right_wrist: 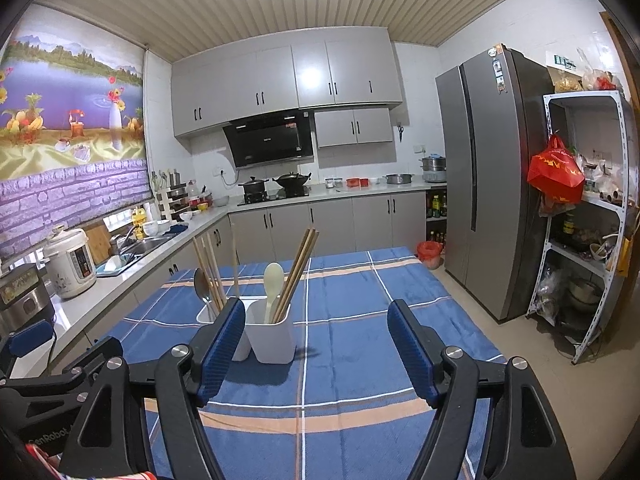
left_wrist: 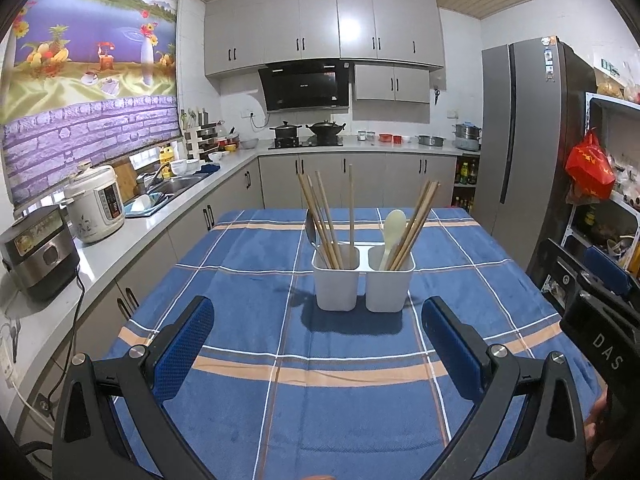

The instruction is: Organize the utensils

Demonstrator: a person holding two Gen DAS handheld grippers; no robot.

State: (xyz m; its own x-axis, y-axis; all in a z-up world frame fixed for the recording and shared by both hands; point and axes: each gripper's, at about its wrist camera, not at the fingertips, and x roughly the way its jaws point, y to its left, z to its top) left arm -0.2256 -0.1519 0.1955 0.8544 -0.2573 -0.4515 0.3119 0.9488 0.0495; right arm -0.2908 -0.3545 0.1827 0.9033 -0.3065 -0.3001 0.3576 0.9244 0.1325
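Chopsticks (left_wrist: 320,220) and spoons already stand in the white holder (left_wrist: 362,280) mid-counter, both grippers' jaws spread wide and empty, so sorting looks done or unstarted.

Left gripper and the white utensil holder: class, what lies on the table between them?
Only bare blue plaid tablecloth lies between the left gripper and the utensil holder, seen in the left wrist view.

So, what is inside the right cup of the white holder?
In the right cup stand a pale plastic spoon and several wooden chopsticks, leaning right. Their lower ends are hidden by the cup wall, so anything lying at the bottom cannot be seen.
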